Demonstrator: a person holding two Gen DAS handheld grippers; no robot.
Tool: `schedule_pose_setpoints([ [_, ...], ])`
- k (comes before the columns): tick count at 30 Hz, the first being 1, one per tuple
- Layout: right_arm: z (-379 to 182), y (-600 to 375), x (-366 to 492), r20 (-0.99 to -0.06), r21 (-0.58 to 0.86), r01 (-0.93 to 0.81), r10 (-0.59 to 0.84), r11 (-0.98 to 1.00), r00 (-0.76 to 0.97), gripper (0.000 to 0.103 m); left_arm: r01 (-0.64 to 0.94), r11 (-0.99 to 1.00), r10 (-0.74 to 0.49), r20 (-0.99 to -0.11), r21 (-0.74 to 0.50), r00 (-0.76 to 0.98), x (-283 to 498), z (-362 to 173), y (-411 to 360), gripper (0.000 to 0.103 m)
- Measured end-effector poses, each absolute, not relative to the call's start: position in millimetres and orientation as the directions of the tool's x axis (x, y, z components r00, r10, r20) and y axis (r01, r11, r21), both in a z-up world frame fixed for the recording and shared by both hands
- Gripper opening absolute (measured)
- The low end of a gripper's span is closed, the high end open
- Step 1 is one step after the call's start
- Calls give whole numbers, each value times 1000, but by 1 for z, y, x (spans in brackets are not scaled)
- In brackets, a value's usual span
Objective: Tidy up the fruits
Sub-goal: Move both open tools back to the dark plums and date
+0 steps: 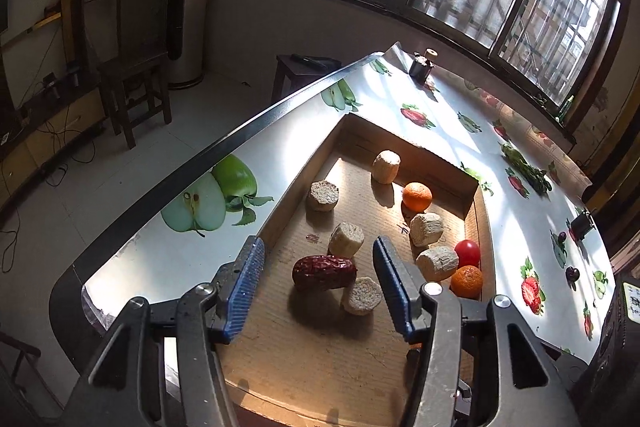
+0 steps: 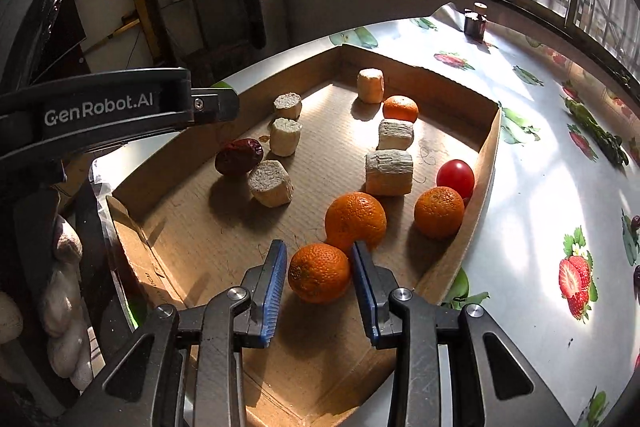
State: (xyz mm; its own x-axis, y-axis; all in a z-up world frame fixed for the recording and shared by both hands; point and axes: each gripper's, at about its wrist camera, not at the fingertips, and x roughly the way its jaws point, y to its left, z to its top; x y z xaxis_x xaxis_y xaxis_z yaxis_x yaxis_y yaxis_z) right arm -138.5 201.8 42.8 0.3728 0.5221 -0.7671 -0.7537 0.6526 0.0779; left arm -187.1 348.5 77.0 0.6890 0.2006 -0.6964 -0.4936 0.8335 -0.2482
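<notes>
A shallow cardboard tray [image 1: 280, 203] [image 2: 486, 147] on the table holds several pale corn-cob pieces, several oranges, a red tomato [image 1: 467, 253] [image 2: 455, 177] and a dark red date [image 1: 323, 271] [image 2: 239, 155]. My left gripper [image 1: 318, 259] is open above the tray, its pads either side of the date and a cob piece [image 1: 346, 239]. My right gripper [image 2: 320, 261] is shut on an orange [image 2: 319, 278] near the tray's front. A second orange [image 2: 355, 221] lies just behind it, a third [image 2: 439, 211] by the tomato.
The table [image 1: 160, 259] [image 2: 540, 187] has a shiny fruit-print cover and a curved edge on the left. A small dark jar [image 1: 421, 67] [image 2: 475, 23] stands at its far end. The left gripper's body [image 2: 100, 107] crosses the right wrist view. Windows run behind.
</notes>
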Motion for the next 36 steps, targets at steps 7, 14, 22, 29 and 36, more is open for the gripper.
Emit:
schedule_pose_setpoints([
  [7, 70, 170, -149, -691, 120, -728, 583, 675, 427, 60, -483, 845, 238, -648, -229, 724, -198, 102, 330, 62],
  [14, 78, 89, -147, -622, 271, -523, 562, 808, 545, 73, -409, 899, 246, -590, -158, 769, -199, 123, 279, 71],
  [22, 72, 6, -145, -622, 318, -288, 428, 903, 656, 74, -254, 959, 132, -590, -128, 796, -188, 122, 217, 73],
  [29, 68, -10, -144, -619, 354, -243, 422, 903, 663, 76, -264, 958, 156, -572, -111, 805, -197, 125, 211, 74],
  [36, 67, 4, -152, -616, 312, -278, 416, 909, 669, 76, -269, 958, 167, -563, -102, 809, -198, 126, 213, 76],
])
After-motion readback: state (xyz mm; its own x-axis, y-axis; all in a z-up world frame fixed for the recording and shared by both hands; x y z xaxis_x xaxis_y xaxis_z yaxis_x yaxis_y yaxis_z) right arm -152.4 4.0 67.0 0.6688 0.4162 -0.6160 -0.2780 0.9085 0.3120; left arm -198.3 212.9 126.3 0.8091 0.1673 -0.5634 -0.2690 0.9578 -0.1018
